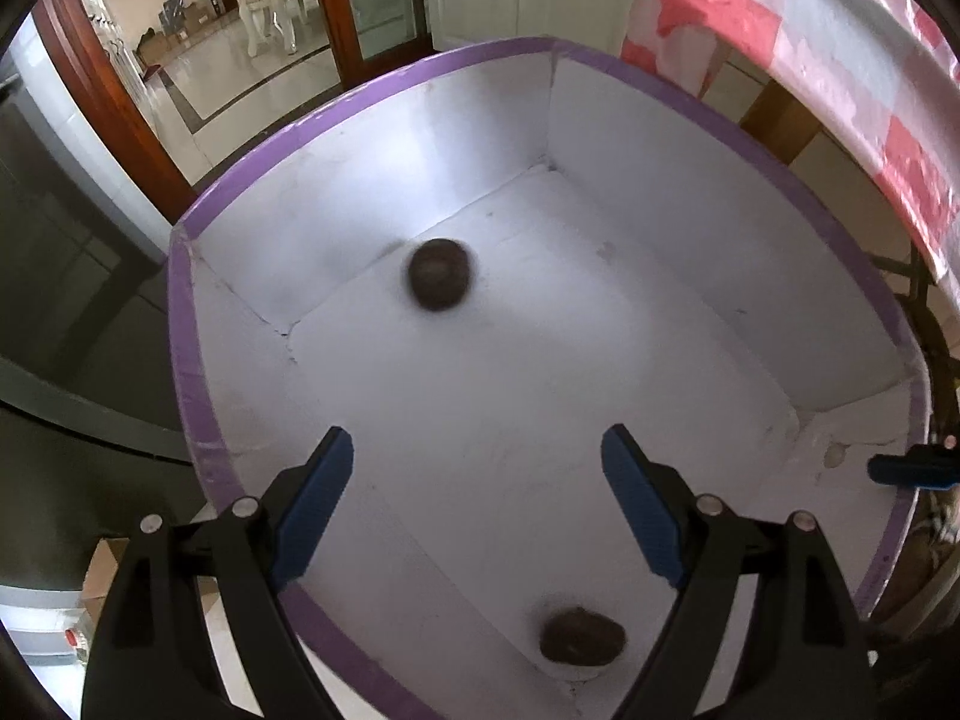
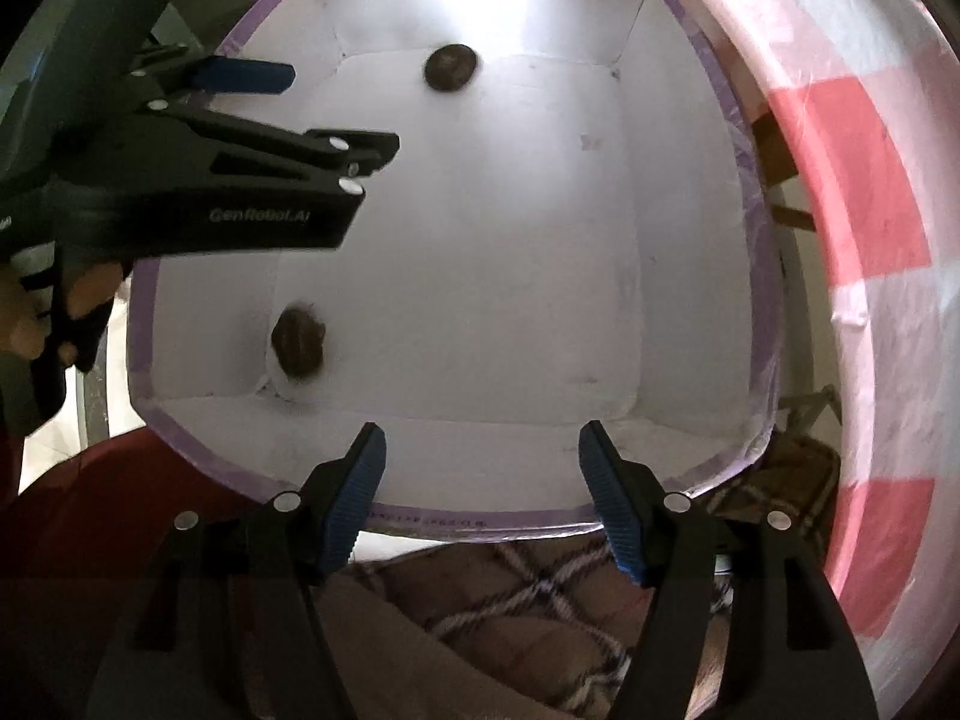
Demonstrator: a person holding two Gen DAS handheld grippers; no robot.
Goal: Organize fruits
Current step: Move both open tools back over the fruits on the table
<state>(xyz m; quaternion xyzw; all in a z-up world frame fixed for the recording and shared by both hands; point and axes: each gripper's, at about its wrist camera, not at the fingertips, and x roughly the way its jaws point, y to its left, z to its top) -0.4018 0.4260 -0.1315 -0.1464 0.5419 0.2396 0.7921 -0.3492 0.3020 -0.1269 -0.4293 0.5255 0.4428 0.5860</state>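
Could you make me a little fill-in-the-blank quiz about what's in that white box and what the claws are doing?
1. The white box holds ___ dark brown fruits.
2. The box's top rim is edged with ___ tape.
3. The left claw and right claw both hold ___.

Missing words: two; purple; nothing

Two dark brown, roundish fruits lie well apart on the floor of a white box (image 2: 690,240) with purple-taped rim; one fruit (image 2: 452,67) at twelve o'clock beside the far wall; the other fruit (image 2: 298,341) at eight o'clock, tucked into a corner.
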